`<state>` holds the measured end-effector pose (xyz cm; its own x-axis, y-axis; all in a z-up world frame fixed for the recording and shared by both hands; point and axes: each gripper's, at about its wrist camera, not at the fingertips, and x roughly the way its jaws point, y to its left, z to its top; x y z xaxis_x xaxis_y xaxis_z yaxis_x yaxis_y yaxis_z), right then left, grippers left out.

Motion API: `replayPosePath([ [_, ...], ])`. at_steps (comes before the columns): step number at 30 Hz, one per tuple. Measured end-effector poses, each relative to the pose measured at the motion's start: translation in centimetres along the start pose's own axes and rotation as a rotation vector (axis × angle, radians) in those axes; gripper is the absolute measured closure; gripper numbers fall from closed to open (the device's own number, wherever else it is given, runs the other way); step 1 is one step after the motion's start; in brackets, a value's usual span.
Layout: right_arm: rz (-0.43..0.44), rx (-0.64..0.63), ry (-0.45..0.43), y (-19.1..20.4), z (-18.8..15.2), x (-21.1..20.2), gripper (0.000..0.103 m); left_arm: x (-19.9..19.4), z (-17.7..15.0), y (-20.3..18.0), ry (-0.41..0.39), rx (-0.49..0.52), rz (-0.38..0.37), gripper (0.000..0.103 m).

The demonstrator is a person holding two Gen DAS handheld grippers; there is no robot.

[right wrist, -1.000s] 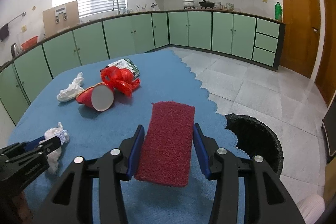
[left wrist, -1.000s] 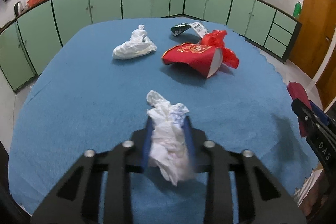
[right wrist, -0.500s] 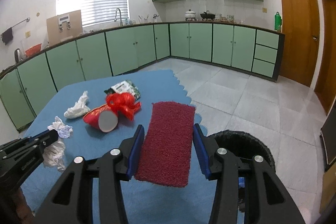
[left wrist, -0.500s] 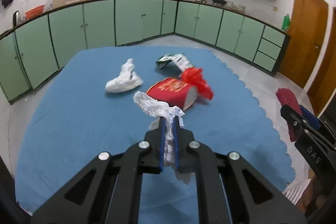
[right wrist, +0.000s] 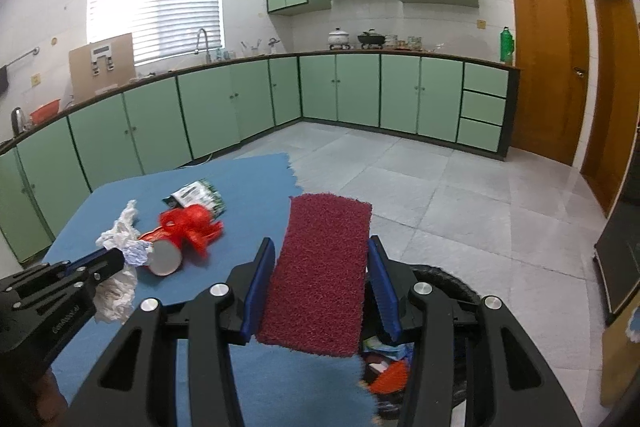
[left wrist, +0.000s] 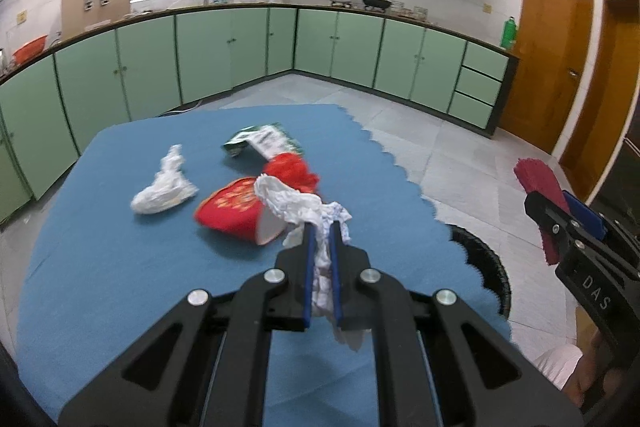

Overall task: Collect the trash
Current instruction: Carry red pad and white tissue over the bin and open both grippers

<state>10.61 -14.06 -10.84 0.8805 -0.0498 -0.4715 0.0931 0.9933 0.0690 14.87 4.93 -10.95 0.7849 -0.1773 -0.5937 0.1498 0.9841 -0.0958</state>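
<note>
White crumpled tissue (left wrist: 298, 201), flat on the blue cloth (left wrist: 120, 259) a second ago, now hangs mid-frame pinched tight in the left gripper (left wrist: 321, 227), heading for the black bin (left wrist: 486, 259) at right, while the right gripper (right wrist: 320, 247) clamps the red pad (right wrist: 320, 267).

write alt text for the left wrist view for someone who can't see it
The left gripper is shut on a crumpled white tissue, held above a blue tablecloth. On the cloth lie a tipped red paper cup, another white tissue and a green snack wrapper. A black bin stands at right.
</note>
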Motion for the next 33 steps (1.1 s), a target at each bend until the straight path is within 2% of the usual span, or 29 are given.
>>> replayPosePath([
  [13, -0.115, 0.036, 0.001, -8.3, 1.5, 0.8, 0.056, 3.7, 1.9, -8.8, 0.000, 0.086, -0.141, 0.097],
  [23, -0.159, 0.047, 0.001, -13.4, 1.8, 2.5, 0.056, 7.1, 2.8, -15.1, 0.009, 0.118, -0.241, 0.096],
  [33, -0.194, 0.071, 0.047, -17.0, 0.6, 5.8, 0.056, 11.5, 2.6, -19.7, 0.049, 0.152, -0.295, 0.096],
])
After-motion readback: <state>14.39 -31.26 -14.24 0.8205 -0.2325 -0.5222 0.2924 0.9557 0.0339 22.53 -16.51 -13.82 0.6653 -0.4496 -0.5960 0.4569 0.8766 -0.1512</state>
